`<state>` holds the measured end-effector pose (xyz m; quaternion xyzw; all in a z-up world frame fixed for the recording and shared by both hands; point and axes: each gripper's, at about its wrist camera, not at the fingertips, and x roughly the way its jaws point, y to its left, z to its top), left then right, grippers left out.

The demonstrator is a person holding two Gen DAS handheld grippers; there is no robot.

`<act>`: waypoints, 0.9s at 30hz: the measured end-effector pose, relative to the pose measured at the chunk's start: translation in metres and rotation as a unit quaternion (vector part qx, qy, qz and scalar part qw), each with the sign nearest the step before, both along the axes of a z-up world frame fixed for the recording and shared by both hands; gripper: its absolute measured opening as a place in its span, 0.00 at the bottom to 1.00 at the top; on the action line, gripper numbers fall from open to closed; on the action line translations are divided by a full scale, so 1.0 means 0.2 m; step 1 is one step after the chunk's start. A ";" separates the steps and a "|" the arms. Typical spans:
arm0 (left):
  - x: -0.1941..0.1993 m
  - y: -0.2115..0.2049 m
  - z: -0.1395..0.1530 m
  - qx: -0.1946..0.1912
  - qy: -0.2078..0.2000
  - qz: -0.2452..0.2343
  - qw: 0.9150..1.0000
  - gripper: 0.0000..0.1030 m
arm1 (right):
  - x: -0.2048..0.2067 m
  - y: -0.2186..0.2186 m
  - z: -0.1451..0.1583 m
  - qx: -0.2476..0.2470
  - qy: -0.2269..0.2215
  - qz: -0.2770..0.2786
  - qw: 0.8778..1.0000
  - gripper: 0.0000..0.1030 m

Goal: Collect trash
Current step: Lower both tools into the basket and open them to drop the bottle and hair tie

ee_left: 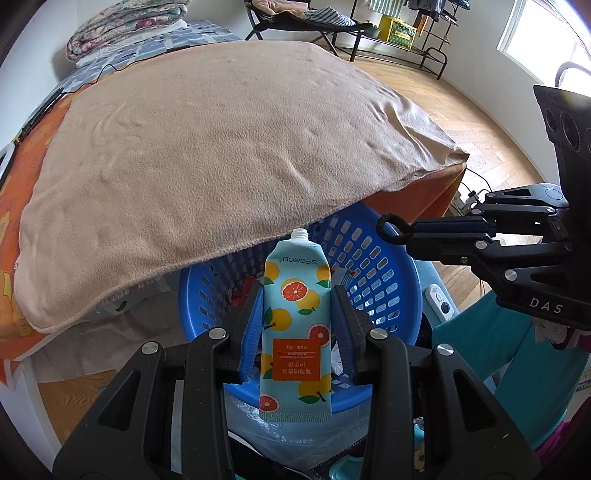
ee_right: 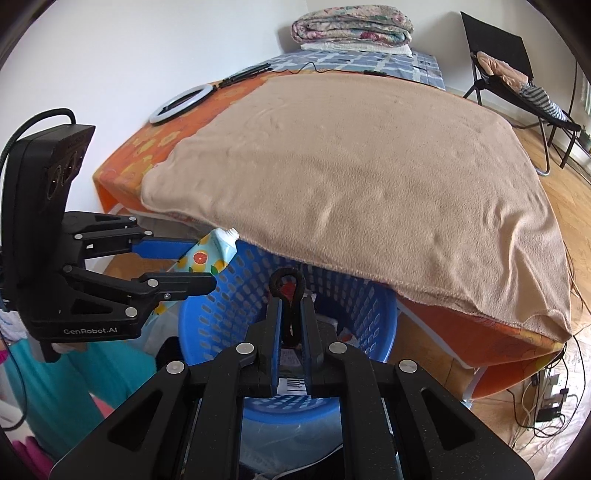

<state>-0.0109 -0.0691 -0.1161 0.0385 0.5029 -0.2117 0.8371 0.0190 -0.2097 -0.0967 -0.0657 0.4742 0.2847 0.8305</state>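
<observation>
My left gripper (ee_left: 297, 295) is shut on a light-blue hand-cream tube (ee_left: 295, 325) printed with oranges, its uncapped nozzle pointing away. The tube hangs over a blue perforated basket (ee_left: 384, 273) that holds some scraps. My right gripper (ee_right: 291, 306) is shut on a black hair tie (ee_right: 290, 295), also above the blue basket (ee_right: 236, 291). In the right wrist view the left gripper (ee_right: 207, 266) reaches in from the left with the tube (ee_right: 210, 254). In the left wrist view the right gripper (ee_left: 402, 232) comes in from the right with the hair tie (ee_left: 391, 229).
The basket stands on the floor against a bed with a tan blanket (ee_left: 221, 147) overhanging its far rim. A ring light (ee_right: 181, 103) and folded quilts (ee_right: 351, 26) lie on the bed. Cables and a power strip (ee_right: 546, 398) lie at the right. A person's teal trouser leg (ee_left: 498, 350) is beside the basket.
</observation>
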 end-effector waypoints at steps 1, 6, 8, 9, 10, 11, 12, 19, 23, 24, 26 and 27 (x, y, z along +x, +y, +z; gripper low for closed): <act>0.00 0.00 -0.01 0.000 0.003 0.001 1.000 0.35 | 0.00 0.00 -0.01 -0.001 0.002 0.001 1.000 0.07; 0.03 0.00 -0.07 0.004 0.016 0.003 1.000 0.35 | 0.00 0.02 -0.08 -0.006 0.015 0.001 1.000 0.07; 0.04 0.00 -0.09 0.006 0.019 0.003 1.000 0.35 | 0.01 0.03 -0.10 -0.006 0.021 -0.001 1.000 0.07; 0.04 0.00 -0.10 0.007 0.020 0.003 1.000 0.35 | 0.01 0.02 -0.11 -0.006 0.024 -0.003 1.000 0.07; 0.04 0.00 -0.11 0.008 0.022 0.003 1.000 0.35 | 0.02 0.03 -0.12 -0.006 0.027 -0.005 1.000 0.07; 0.05 0.00 -0.11 0.009 0.023 0.004 1.000 0.35 | 0.02 0.02 -0.13 -0.006 0.029 -0.006 1.000 0.08; 0.05 -0.01 -0.12 0.010 0.025 0.004 1.000 0.35 | 0.02 0.02 -0.14 -0.006 0.030 -0.008 0.999 0.08; 0.07 -0.04 -0.14 0.015 0.029 0.003 0.999 0.35 | 0.05 0.00 -0.17 -0.003 0.039 -0.016 0.999 0.08; 0.07 -0.04 -0.15 0.016 0.030 0.003 0.999 0.35 | 0.05 0.01 -0.18 -0.004 0.043 -0.017 0.999 0.09; 0.07 -0.04 -0.15 0.018 0.030 0.004 0.999 0.35 | 0.05 0.01 -0.18 -0.004 0.044 -0.017 0.999 0.10; 0.08 -0.04 -0.15 0.019 0.031 0.005 0.999 0.35 | 0.06 0.02 -0.19 -0.004 0.045 -0.018 0.999 0.13; 0.08 -0.04 -0.16 0.020 0.031 0.006 0.999 0.36 | 0.06 0.02 -0.19 -0.004 0.044 -0.019 0.999 0.13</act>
